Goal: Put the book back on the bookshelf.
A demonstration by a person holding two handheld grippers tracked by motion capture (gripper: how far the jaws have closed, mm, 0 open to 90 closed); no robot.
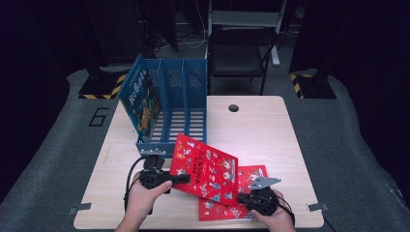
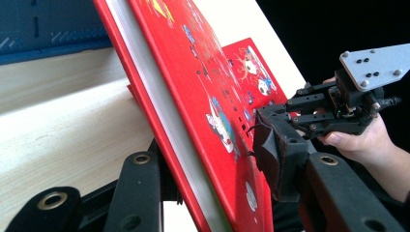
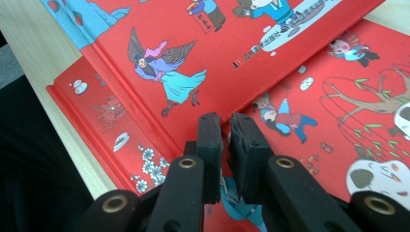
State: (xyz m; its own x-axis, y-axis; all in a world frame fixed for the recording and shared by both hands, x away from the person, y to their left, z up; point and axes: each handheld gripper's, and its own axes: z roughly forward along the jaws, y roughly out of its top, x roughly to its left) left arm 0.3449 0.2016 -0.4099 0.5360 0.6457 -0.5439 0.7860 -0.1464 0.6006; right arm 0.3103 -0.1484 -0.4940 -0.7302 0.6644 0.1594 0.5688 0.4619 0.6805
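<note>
**Lifting the Upper Red Book for Filing**

The upper red book point(image 1: 205, 173) is clamped at its left edge by the left gripper point(image 1: 180, 179) and is held tilted, its right part resting over the lower red book point(image 1: 241, 195), which lies flat near the front edge of the table point(image 1: 270, 130). In the left gripper view the cover and the page block are seen pinched between the jaws. The right gripper point(image 3: 225, 145) is drawn nearly shut, a narrow gap left between its pads; nothing is seen gripped between them, and it is poised at the lower edge of the tilted book.

The clamp should be kept firm near the spine so that the pages are not splayed. The book is best raised clear of the lower one before it is swung toward the blue file rack point(image 1: 176, 104), where a blue book point(image 1: 140, 96) is already stood in the leftmost slot.

The tabletop is pale wood. A black chair point(image 1: 239, 53) is placed behind it on grey floor; the room is dim.
</note>
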